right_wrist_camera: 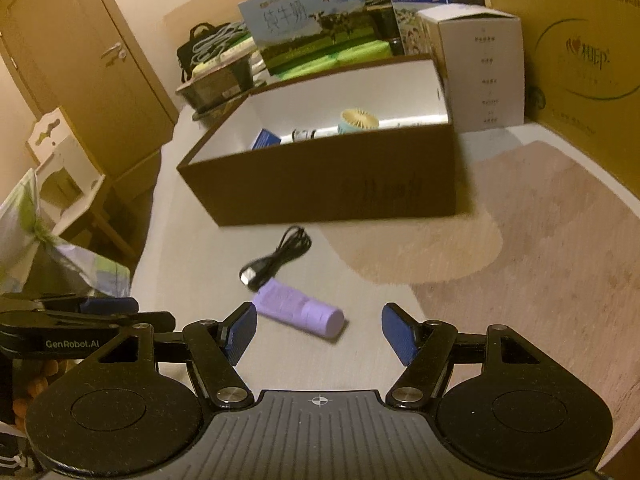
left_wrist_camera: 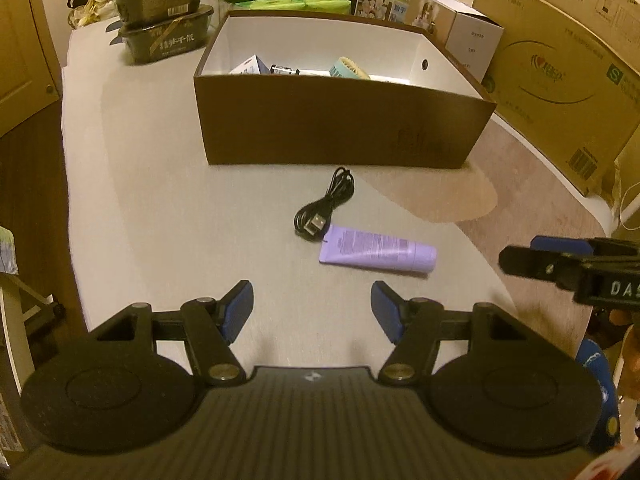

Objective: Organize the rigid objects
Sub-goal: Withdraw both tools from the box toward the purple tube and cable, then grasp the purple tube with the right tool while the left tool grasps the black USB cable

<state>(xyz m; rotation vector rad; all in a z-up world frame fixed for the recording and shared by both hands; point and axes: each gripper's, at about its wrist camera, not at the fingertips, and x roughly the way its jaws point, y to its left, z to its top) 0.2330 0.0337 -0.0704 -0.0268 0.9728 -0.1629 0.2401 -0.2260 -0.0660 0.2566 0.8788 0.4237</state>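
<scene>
A purple tube (left_wrist_camera: 378, 253) (right_wrist_camera: 300, 313) lies flat on the table, with a coiled black USB cable (left_wrist_camera: 324, 208) (right_wrist_camera: 276, 258) just behind it. Beyond both stands an open brown box (left_wrist_camera: 340, 128) (right_wrist_camera: 320, 188) holding a small fan (left_wrist_camera: 349, 68) (right_wrist_camera: 359, 120), a blue-white carton (left_wrist_camera: 250, 66) and a small bottle. My left gripper (left_wrist_camera: 312, 312) is open over bare table, short of the tube. My right gripper (right_wrist_camera: 319, 332) is also open, with the tube's cap end just ahead of its fingers and nothing between the pads.
Black food trays (left_wrist_camera: 164, 28) are stacked at the back left. Milk cartons (right_wrist_camera: 312, 36), a white box (right_wrist_camera: 476, 68) and a large cardboard carton (left_wrist_camera: 568, 64) line the back and right. A door (right_wrist_camera: 72, 52) and a white stool (right_wrist_camera: 64, 176) stand left of the table.
</scene>
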